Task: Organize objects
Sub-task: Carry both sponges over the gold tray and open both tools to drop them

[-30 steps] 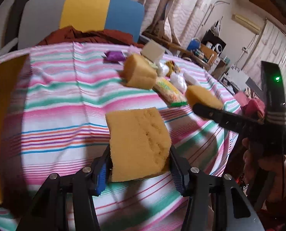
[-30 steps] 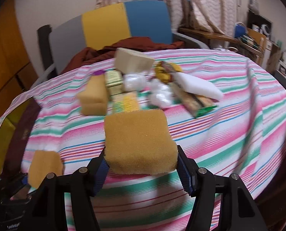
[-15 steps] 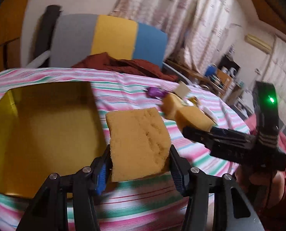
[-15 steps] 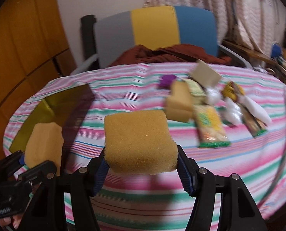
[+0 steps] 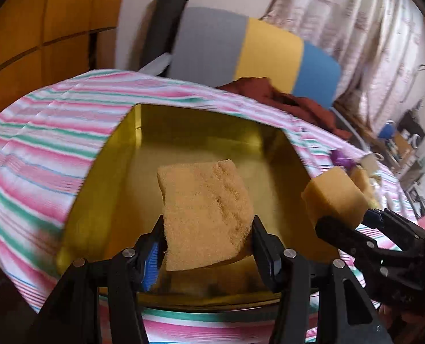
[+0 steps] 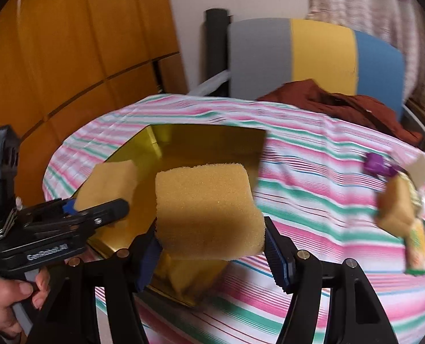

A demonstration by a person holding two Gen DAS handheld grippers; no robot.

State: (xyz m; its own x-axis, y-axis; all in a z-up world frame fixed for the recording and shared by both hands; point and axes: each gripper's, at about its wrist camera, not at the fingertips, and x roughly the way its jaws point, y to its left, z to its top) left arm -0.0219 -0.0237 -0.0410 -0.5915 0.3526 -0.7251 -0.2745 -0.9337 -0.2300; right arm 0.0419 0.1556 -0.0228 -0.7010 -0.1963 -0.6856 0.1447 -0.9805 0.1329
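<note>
Over gold tray (image 5: pixel 201 132), sponge (image 5: pixel 205 215) upright.

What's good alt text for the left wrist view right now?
The left gripper clamps a tan sponge above an open gold tray on a pink, green and white striped tablecloth. At right, the right gripper holds a second sponge near the tray's edge; a grey, yellow and blue chair stands behind.

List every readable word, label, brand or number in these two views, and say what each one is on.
"GenRobot.AI", approximately, in white on the black body of the left gripper, seen from the right wrist view; the letters are soft, so the spelling is uncertain.
Green-edged snack packet at the right of the striped table: print too blurred to read.
Nothing else legible.
</note>
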